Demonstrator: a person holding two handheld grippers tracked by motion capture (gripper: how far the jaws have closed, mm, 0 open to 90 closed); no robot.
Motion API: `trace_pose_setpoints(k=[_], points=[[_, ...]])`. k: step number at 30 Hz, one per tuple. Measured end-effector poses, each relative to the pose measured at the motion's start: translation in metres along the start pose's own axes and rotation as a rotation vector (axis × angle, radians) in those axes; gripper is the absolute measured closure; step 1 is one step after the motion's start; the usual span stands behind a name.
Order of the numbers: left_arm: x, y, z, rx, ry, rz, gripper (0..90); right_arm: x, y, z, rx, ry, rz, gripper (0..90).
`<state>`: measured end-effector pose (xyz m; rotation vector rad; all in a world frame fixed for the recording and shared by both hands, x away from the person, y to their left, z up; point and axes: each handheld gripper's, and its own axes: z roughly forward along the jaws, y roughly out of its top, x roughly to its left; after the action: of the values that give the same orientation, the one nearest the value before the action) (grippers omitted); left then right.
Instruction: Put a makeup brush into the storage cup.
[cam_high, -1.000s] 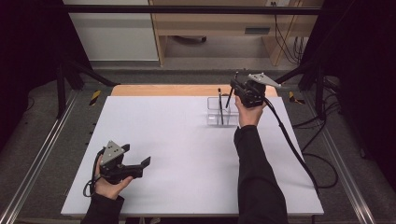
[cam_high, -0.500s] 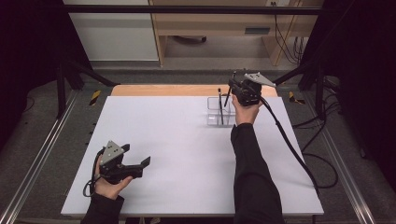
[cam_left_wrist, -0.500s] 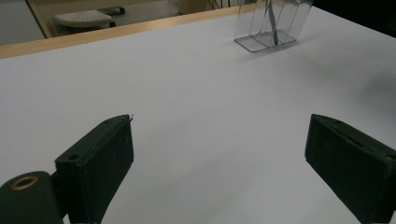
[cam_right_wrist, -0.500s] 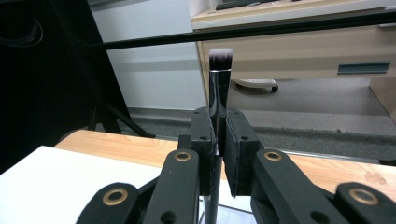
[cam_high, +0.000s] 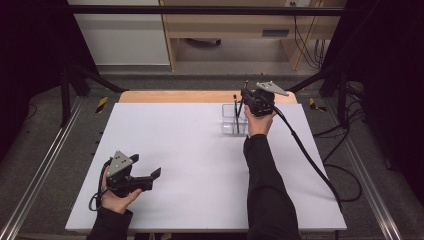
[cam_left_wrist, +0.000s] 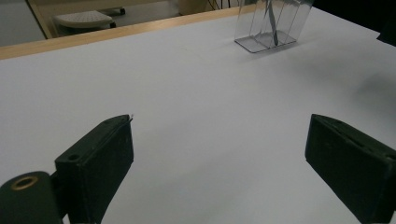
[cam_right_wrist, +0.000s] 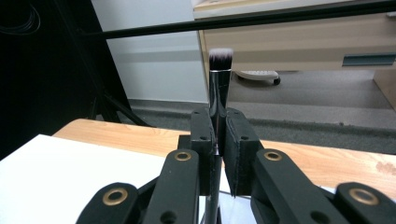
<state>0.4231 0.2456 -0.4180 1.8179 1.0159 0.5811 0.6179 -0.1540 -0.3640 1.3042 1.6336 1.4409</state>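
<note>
Holding a makeup brush (cam_right_wrist: 218, 93) upright, bristles up, the right gripper (cam_high: 248, 102) has its jaws clamped on the handle; it stands above the clear compartmented holder (cam_high: 234, 124) near the far edge of the worktop (cam_high: 190, 150), toward the right corner. One dark tool (cam_high: 235, 107) already stands in the holder.

Left gripper (cam_high: 149, 176) rests near the front left corner, jaws wide, nothing between them, well apart from the holder.

Risks as judged:
- Handle tip may catch the holder's rim or a divider instead of entering a compartment; which compartment lies under it cannot be told.
- Holder looks light and nothing steadies it, so a sideways push could tip or slide it toward the far edge.
- Brush could knock the tool already inside.
- Releasing too high would let the brush drop and bounce out.
</note>
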Motion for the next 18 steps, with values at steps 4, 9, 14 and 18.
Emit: trace_pose_setpoints(k=[4,9,14,18], points=[[0.0,0.0,0.0,0.0,0.0,0.001,7.1,0.0,-0.004,0.001,0.009,0.0,0.001,83.8],[0.0,0.0,0.0,-0.001,0.0,0.0,7.1,0.0,-0.011,0.003,0.02,-0.001,0.001,83.9],[0.0,0.0,0.0,0.0,0.001,0.001,7.1,-0.001,-0.018,0.005,0.038,-0.003,-0.001,83.8],[0.0,0.0,0.0,0.001,0.001,0.002,7.1,-0.002,-0.021,0.006,0.046,-0.001,0.005,83.8]])
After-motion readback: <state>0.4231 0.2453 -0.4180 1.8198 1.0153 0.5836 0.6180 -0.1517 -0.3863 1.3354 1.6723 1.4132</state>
